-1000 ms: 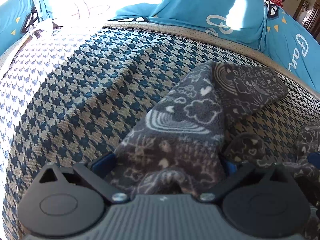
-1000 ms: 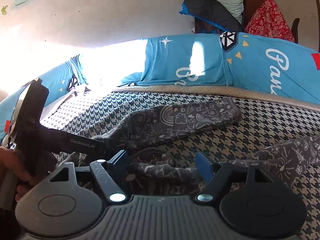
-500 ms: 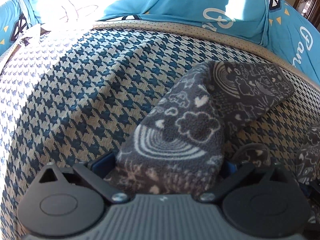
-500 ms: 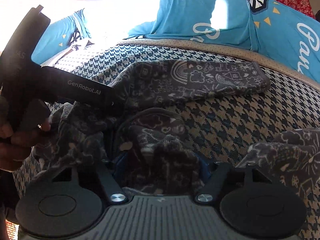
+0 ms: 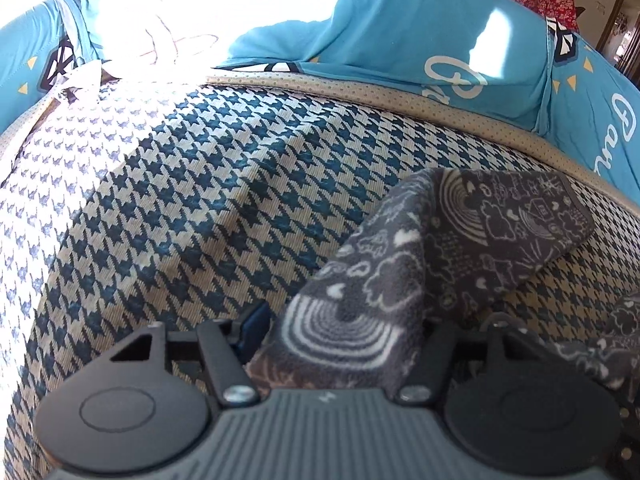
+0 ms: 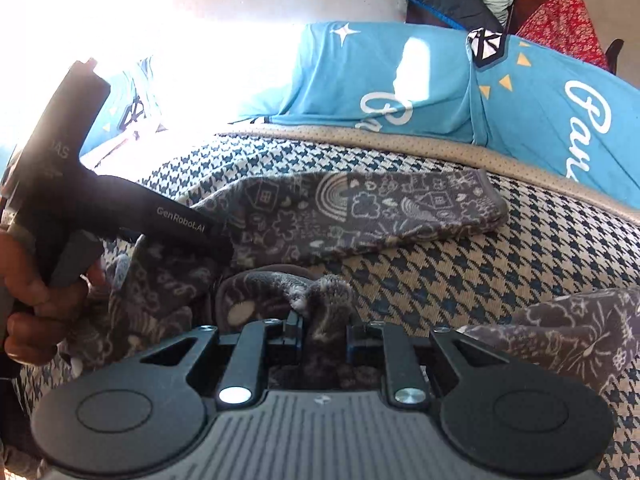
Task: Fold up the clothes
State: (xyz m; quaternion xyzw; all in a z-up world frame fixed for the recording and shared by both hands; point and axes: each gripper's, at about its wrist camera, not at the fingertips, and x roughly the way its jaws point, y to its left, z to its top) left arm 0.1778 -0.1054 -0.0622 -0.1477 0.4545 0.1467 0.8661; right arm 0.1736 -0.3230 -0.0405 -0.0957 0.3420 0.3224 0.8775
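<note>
The grey fleece garment (image 6: pixel 360 208), printed with white doodles of clouds, rainbows and houses, lay spread on a houndstooth cover (image 5: pixel 192 200) of dark blue and cream. One sleeve stretched flat across the cover toward its far edge, its cuff near a tan dotted border (image 6: pixel 400 140). A second piece of the same fleece sat bunched at the lower right of the right wrist view, apart from the sleeve.

The right gripper (image 6: pixel 322 334) had just been closing, and its two blue-tipped fingers (image 6: pixel 294 334) were clamped on a raised tuft of fleece by the neck opening, the cloth pinched up into a peak between them. The left gripper (image 5: pixel 340 336) had also just been closing; a fold of the sleeve near the shoulder filled the space between its fingers and bulged up over them. One blue finger (image 5: pixel 252 326) showed beside the cloth, touching it; the other was hidden under the fabric, so the grip seemed firm though I could not see both pads. In the right wrist view the left gripper's black body reached down onto the garment, held by a hand (image 6: pixel 36 300) at the left edge.

Counted: one garment, two grippers, one hand in sight. Behind the cover lay one turquoise sheet (image 6: pixel 540 92) with white lettering, and further back a red flowered cloth (image 6: pixel 560 24).
</note>
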